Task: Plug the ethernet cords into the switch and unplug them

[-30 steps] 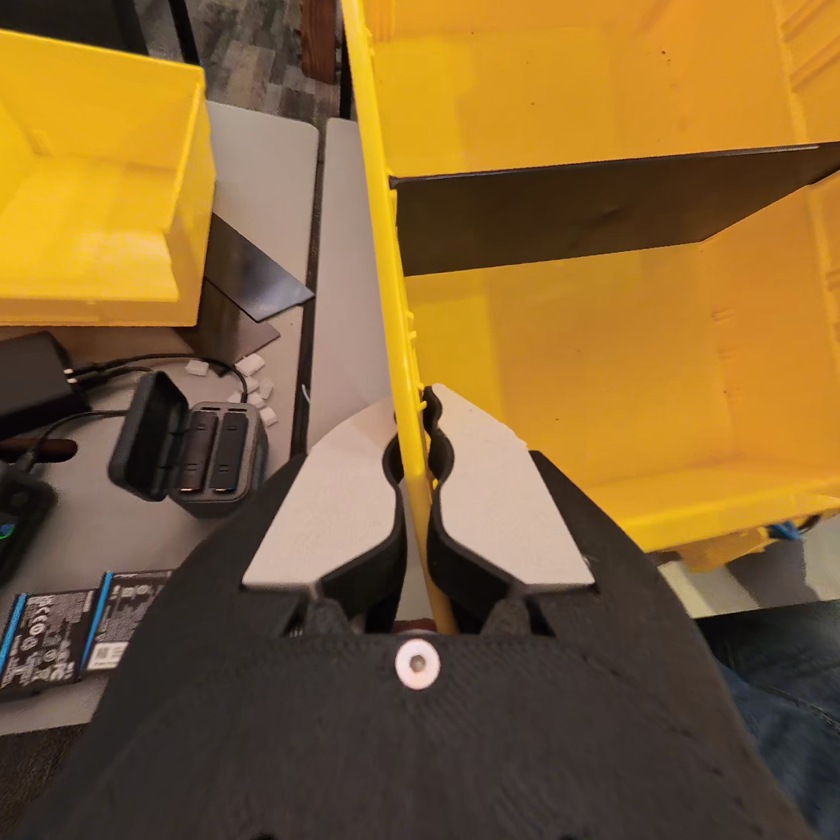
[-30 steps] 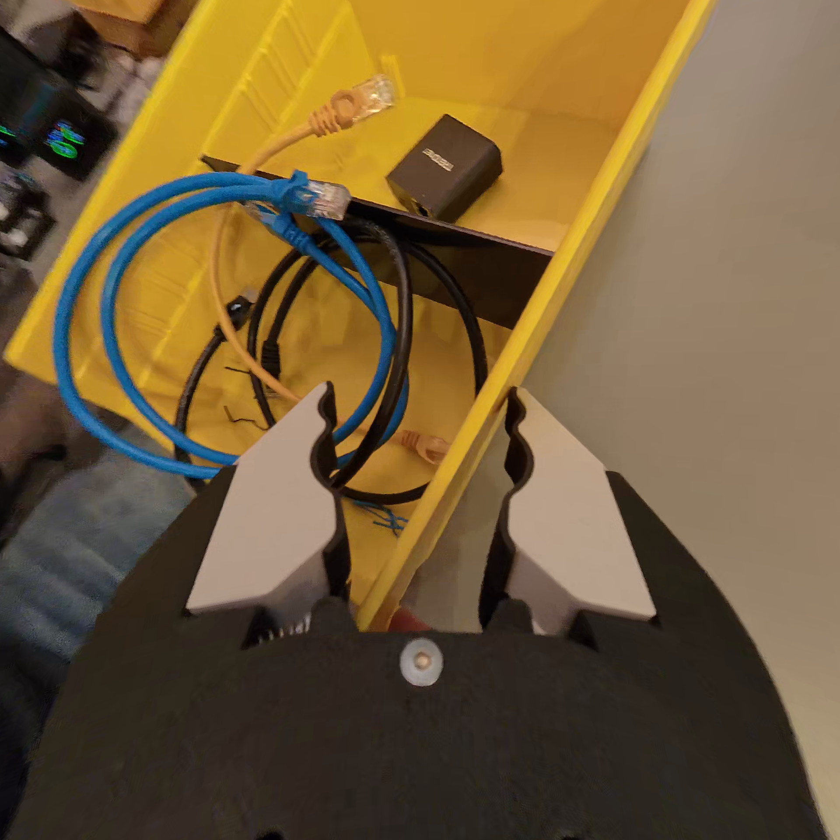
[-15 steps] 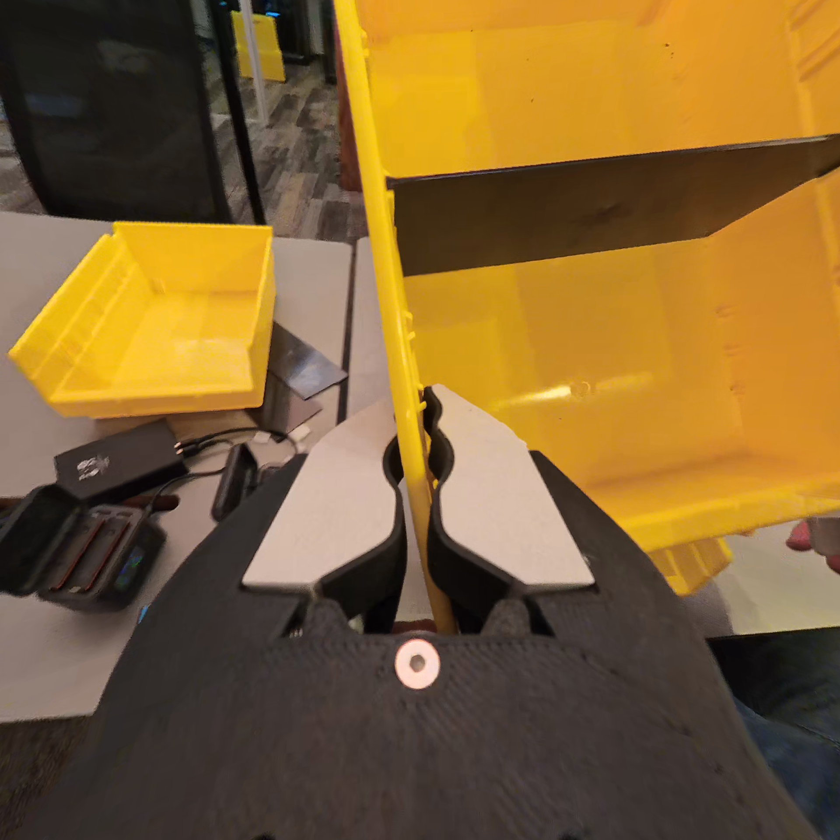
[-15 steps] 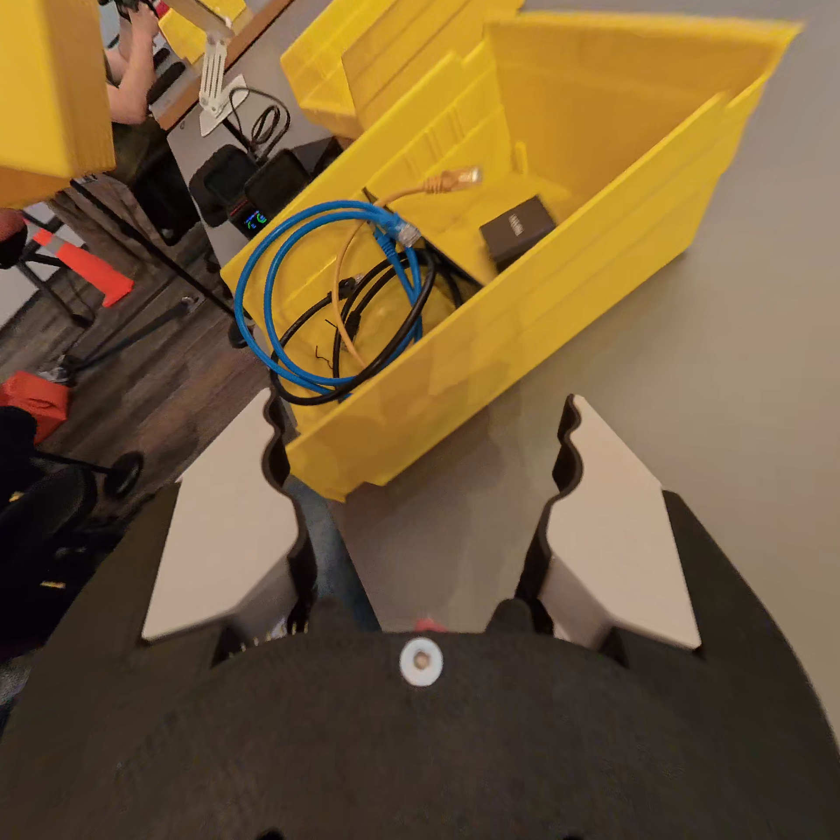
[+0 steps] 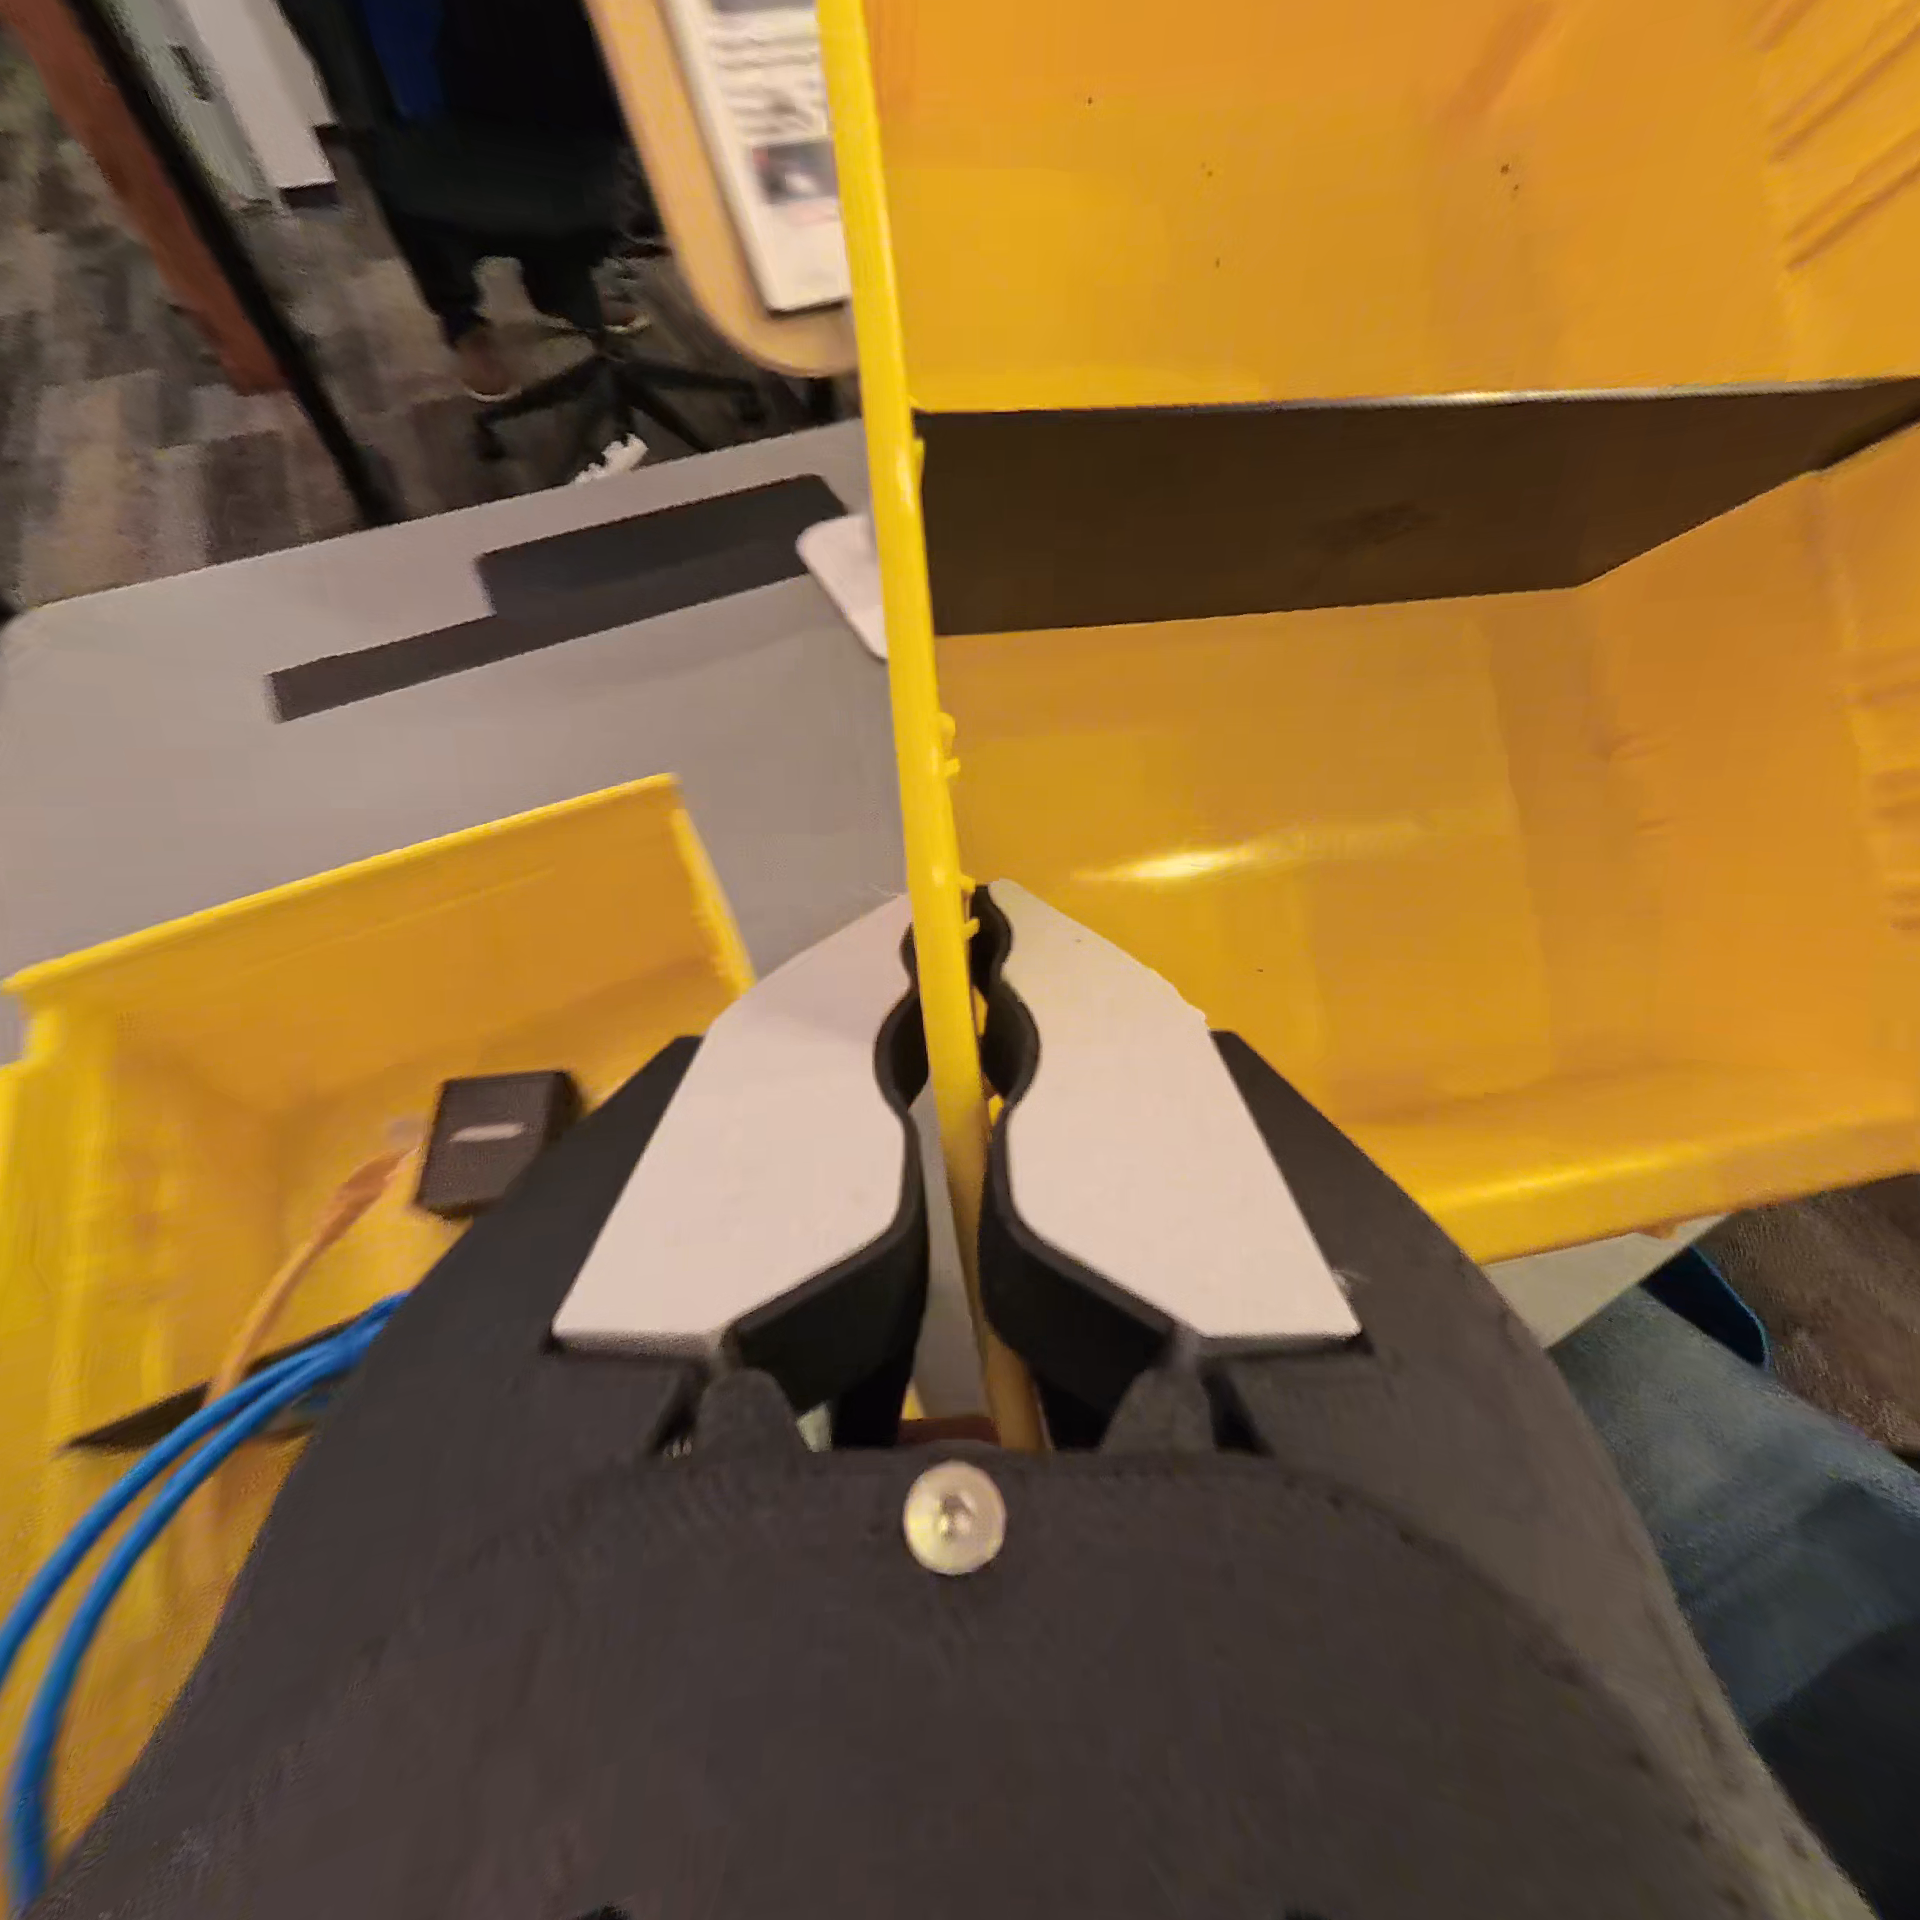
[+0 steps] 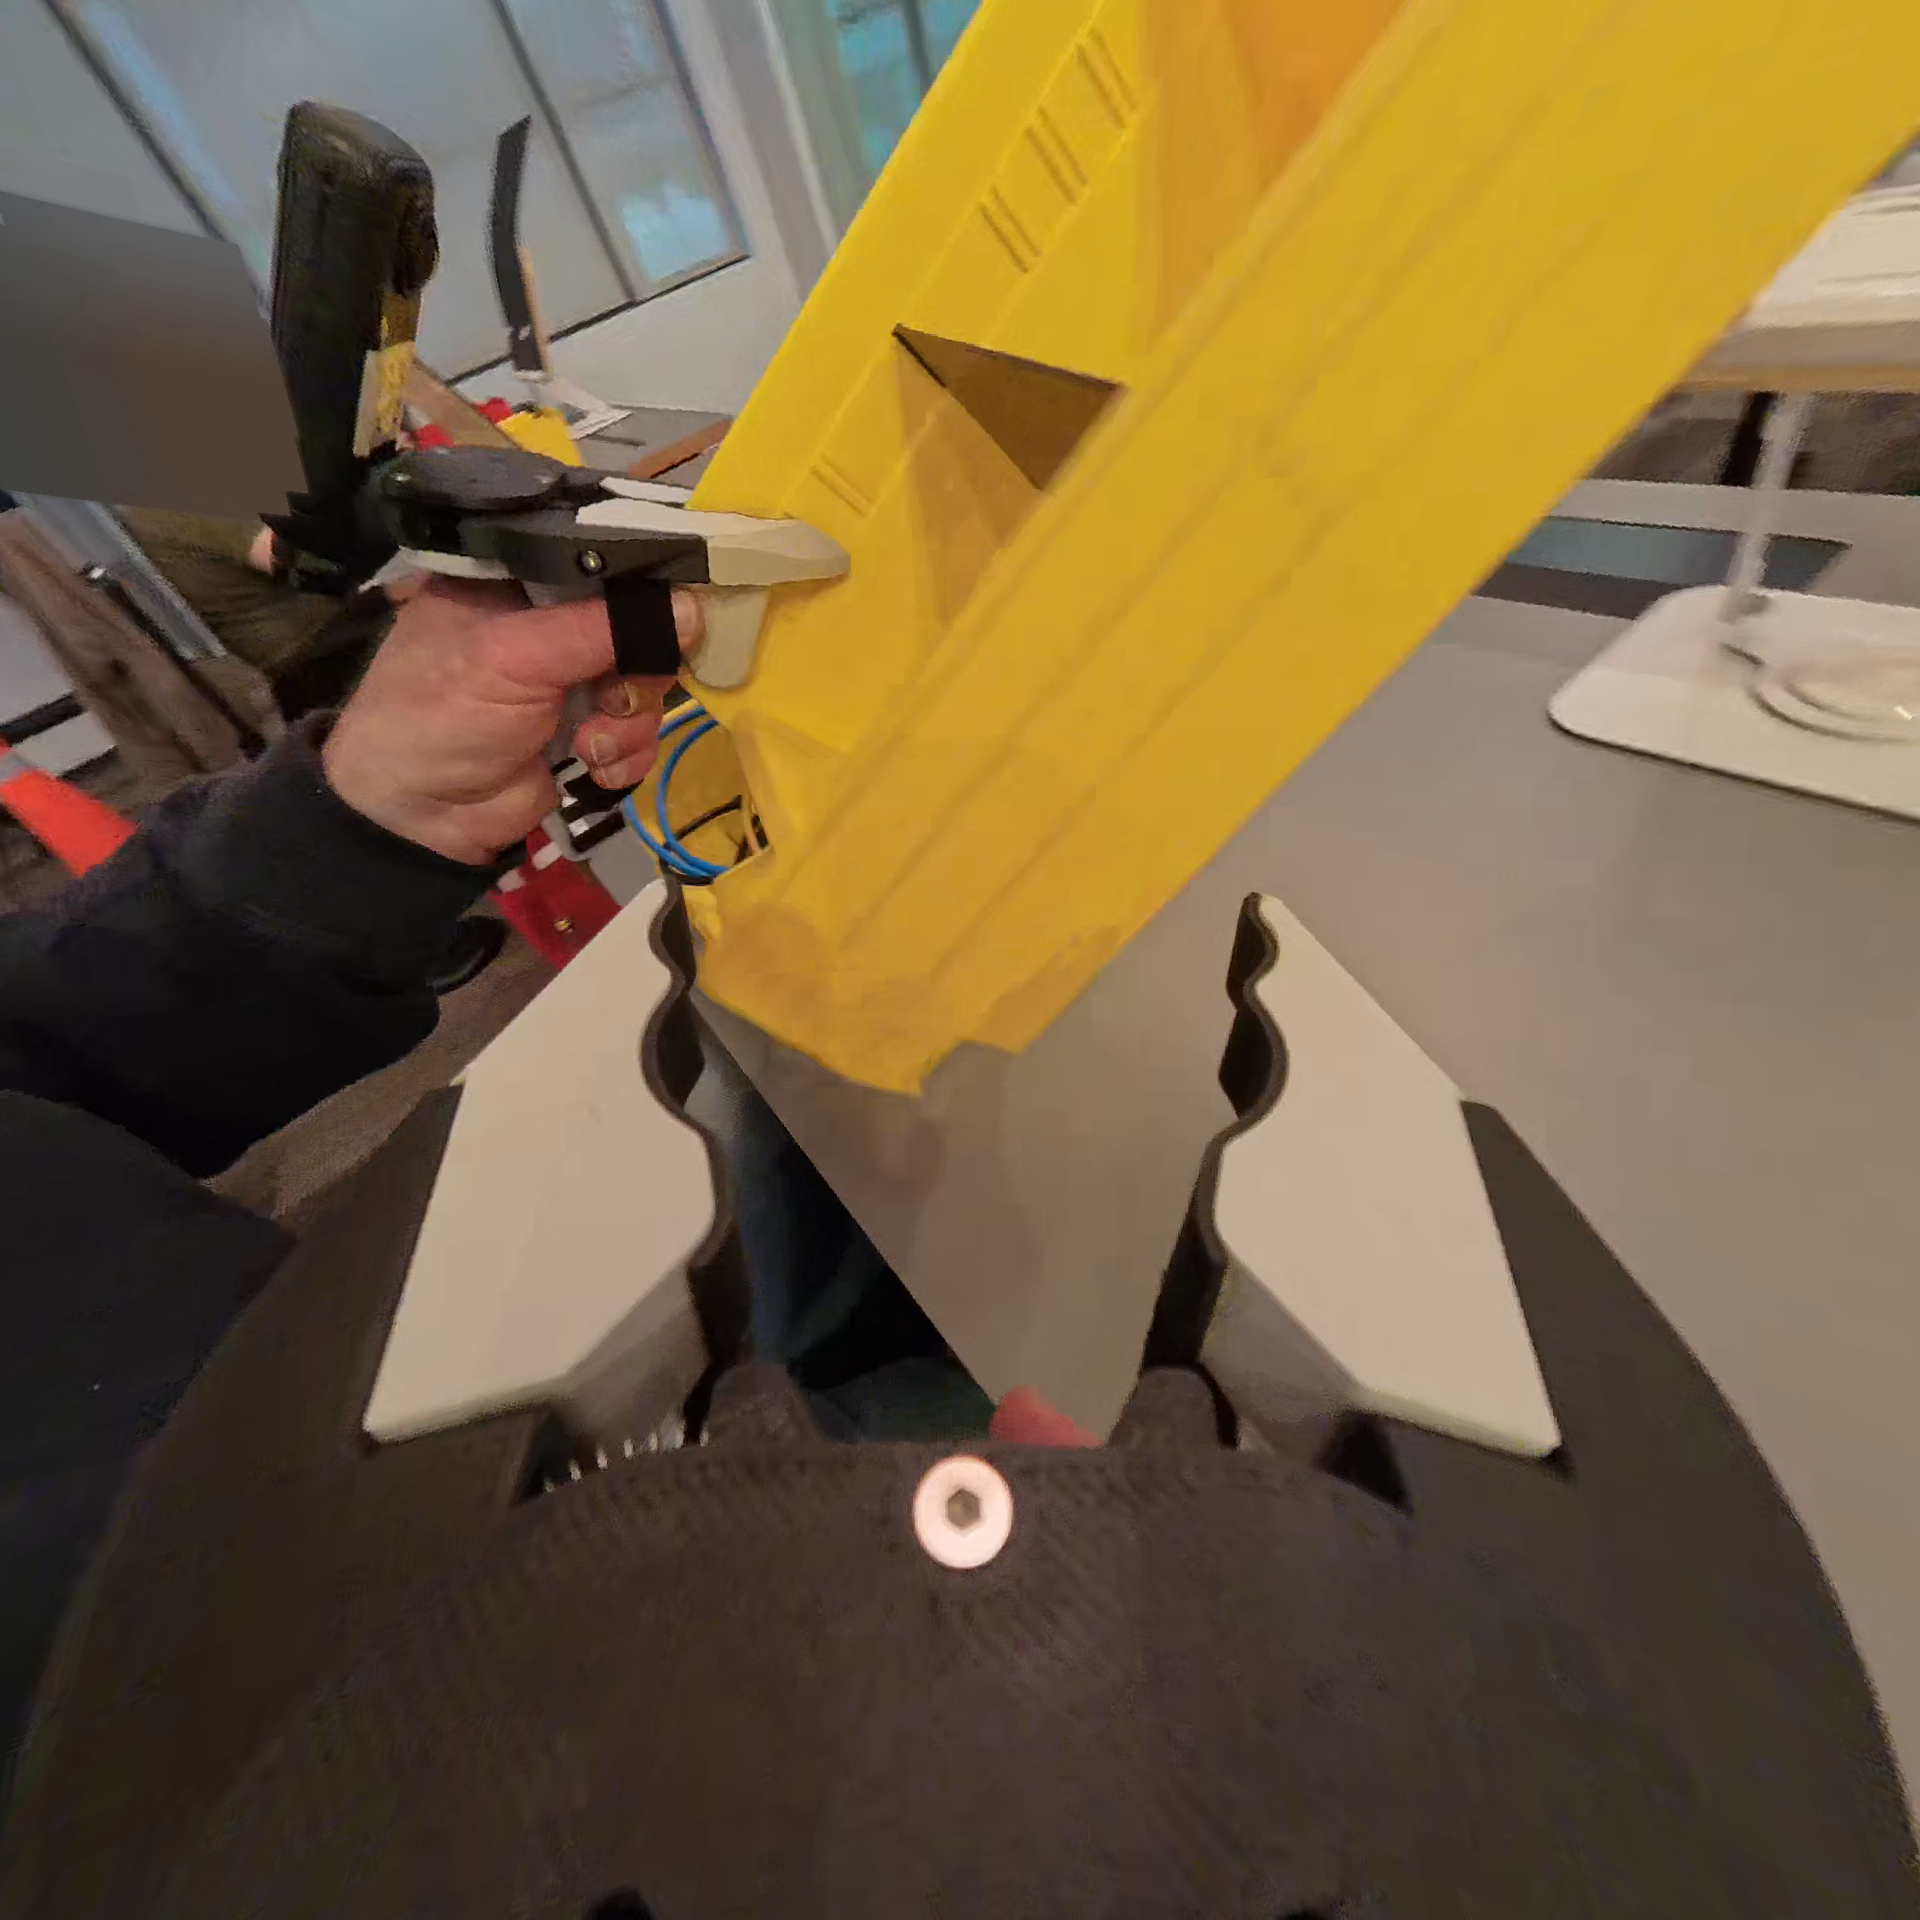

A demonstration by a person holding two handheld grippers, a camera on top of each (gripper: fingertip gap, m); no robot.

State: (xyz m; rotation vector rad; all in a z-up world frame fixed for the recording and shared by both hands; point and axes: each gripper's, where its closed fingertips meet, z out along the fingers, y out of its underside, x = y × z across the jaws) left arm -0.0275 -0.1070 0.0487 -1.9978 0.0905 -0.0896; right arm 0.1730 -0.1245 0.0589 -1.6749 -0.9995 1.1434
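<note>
The left gripper (image 5: pixel 948 914) clamps the thin side wall of a yellow plastic bin (image 5: pixel 1351 831) with a black divider (image 5: pixel 1299 509).

Left gripper (image 5: pixel 948 997) pinches the side wall of the upper bin (image 5: pixel 1351 852), lifted above the table (image 5: pixel 416 665). A second bin (image 5: pixel 343 935) sits lower left, with the switch (image 5: pixel 490 1141) and cords (image 5: pixel 125 1496) inside. Right gripper (image 6: pixel 961 1039) hangs spread over the table's near edge, below the raised bin.
</note>
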